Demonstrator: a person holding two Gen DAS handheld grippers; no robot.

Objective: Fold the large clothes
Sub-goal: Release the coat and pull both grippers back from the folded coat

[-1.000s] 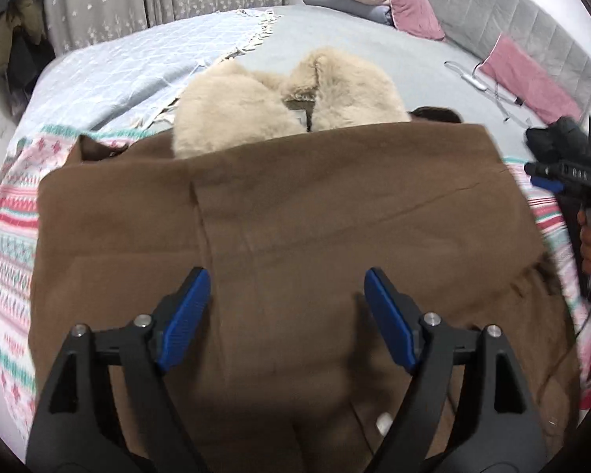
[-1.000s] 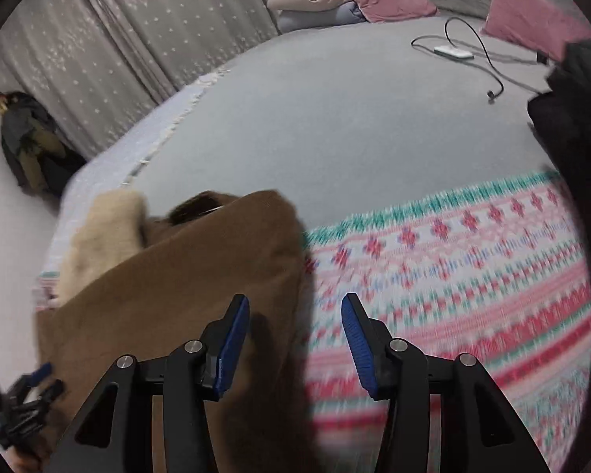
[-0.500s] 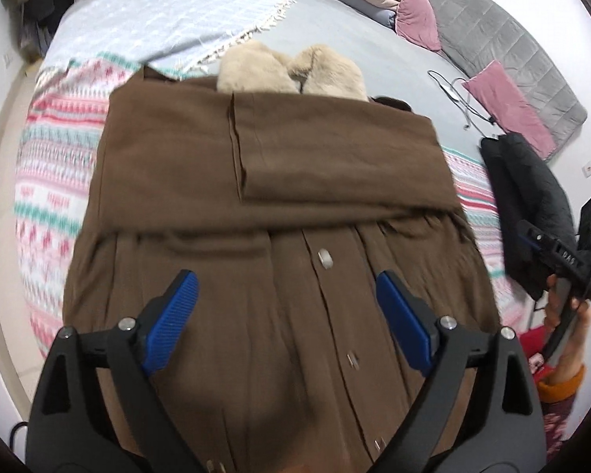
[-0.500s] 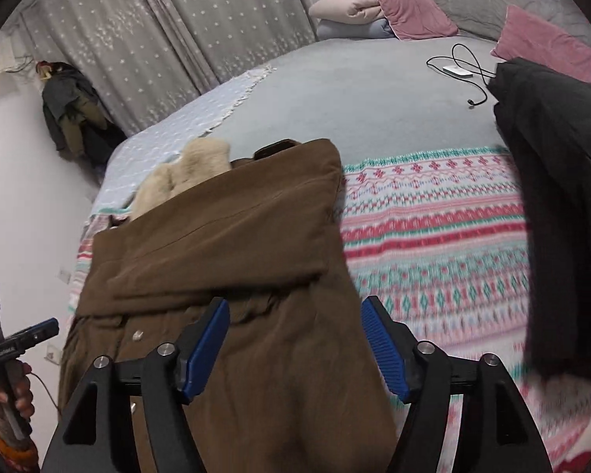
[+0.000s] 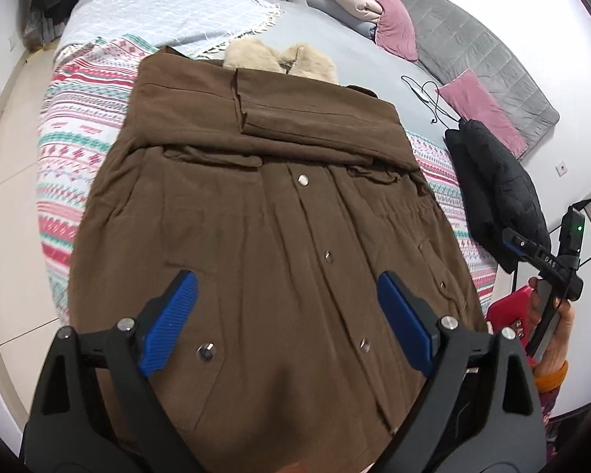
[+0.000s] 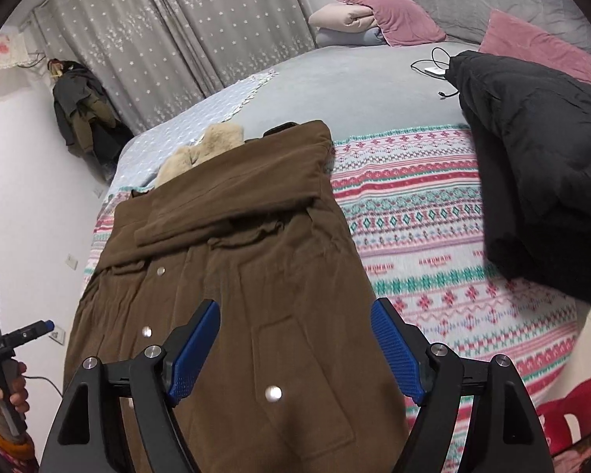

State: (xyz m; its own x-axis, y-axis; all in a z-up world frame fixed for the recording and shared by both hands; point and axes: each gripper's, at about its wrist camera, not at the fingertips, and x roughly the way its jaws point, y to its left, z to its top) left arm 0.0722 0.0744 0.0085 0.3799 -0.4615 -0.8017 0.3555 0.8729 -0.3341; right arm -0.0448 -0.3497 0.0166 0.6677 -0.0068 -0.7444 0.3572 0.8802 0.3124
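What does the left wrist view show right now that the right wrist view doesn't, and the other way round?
Only the left wrist view shows the coat's left edge against the floor tiles and the right gripper seen from outside. Only the right wrist view shows the dark clothes hanging in the corner and the wall sockets. Both show the brown coat with its sleeves folded across, the fur collar, the black jacket, the patterned blanket and the pink pillows.

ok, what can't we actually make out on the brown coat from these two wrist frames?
- Long brown button-front coat: hem cut off at the bottom edge in both views, behind the open left hand-held gripper and open right hand-held gripper.
- Cream fur collar: partly hidden by the sleeves folded across the chest, both views.
- Coat's back: hidden against the striped patterned blanket.
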